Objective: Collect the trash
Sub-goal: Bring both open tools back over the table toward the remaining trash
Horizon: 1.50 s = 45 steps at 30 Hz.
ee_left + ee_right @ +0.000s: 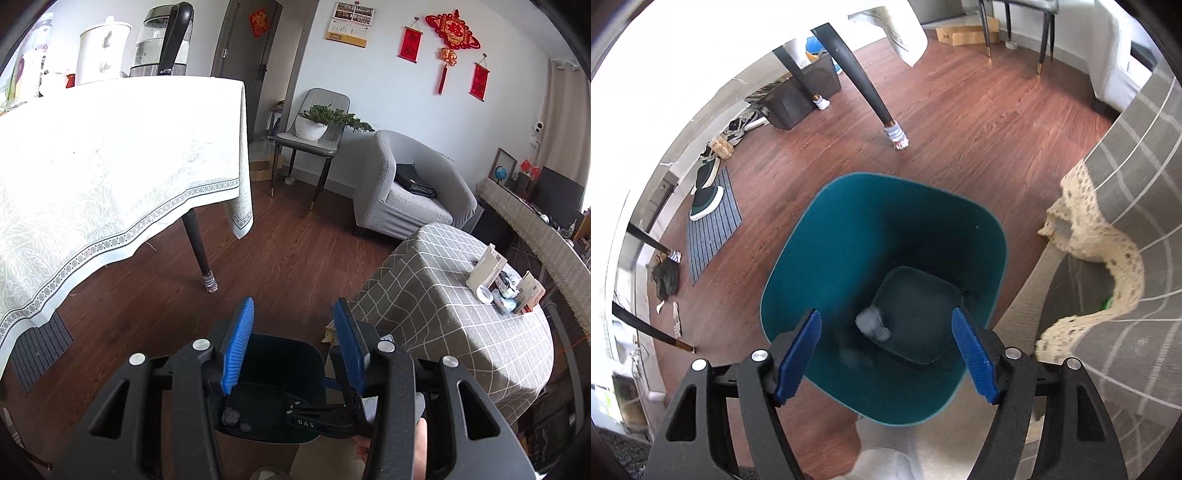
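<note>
A teal waste bin stands on the wooden floor right under me. A crumpled pale paper wad lies on its dark bottom. My right gripper hangs over the bin's mouth, pointing steeply down, open, with nothing between its blue pads. In the left wrist view my left gripper is higher up, open and empty. Below it the same bin shows, with grey wads inside and the right gripper's black frame across it.
A low table under a grey checked cloth stands at the right, carrying small boxes, a tape roll and wrappers. A dining table with a white cloth is at the left, its leg close by. Shoes and a striped mat lie on the floor.
</note>
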Each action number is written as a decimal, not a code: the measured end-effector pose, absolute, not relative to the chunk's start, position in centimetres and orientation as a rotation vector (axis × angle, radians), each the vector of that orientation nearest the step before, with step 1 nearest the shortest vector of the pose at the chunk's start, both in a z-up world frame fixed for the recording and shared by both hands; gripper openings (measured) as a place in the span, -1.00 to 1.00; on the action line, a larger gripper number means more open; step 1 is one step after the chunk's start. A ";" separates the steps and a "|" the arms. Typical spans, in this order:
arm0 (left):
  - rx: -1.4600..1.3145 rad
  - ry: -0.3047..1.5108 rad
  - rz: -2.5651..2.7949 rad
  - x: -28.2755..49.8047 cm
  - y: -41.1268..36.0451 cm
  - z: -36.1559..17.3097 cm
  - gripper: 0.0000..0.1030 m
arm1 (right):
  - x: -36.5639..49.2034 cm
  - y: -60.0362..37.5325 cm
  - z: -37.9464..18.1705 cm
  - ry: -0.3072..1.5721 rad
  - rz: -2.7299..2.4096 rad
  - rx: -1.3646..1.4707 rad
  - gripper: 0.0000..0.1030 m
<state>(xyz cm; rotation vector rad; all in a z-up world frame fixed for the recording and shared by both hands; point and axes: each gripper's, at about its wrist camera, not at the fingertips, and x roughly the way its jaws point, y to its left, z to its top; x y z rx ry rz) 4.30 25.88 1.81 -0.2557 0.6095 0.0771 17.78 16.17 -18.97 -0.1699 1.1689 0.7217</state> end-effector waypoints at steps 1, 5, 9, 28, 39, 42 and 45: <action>-0.261 0.601 0.073 4.4 25.7 2.1 -0.08 | 17.7 15.9 -18.4 1.154 0.729 -0.174 0.44; -0.248 0.575 0.072 4.6 24.7 3.1 -0.08 | 17.2 14.1 -15.5 1.075 0.760 -0.148 0.44; -0.238 0.547 0.051 5.1 23.4 4.2 -0.08 | 16.2 11.5 -11.8 0.967 0.798 -0.118 0.44; -0.209 0.498 -0.073 9.7 13.9 5.9 0.18 | 13.7 -0.1 -1.2 0.710 0.748 -0.143 0.44; -0.181 0.529 -0.177 14.5 6.9 4.2 0.32 | 15.0 -11.4 -0.3 0.659 0.556 -0.059 0.50; -0.155 0.536 -0.180 16.0 5.0 3.6 0.34 | 15.2 -13.9 -0.5 0.656 0.520 -0.034 0.50; -0.155 0.553 -0.185 17.3 3.6 2.8 0.35 | 15.0 -16.0 -0.7 0.653 0.491 -0.017 0.50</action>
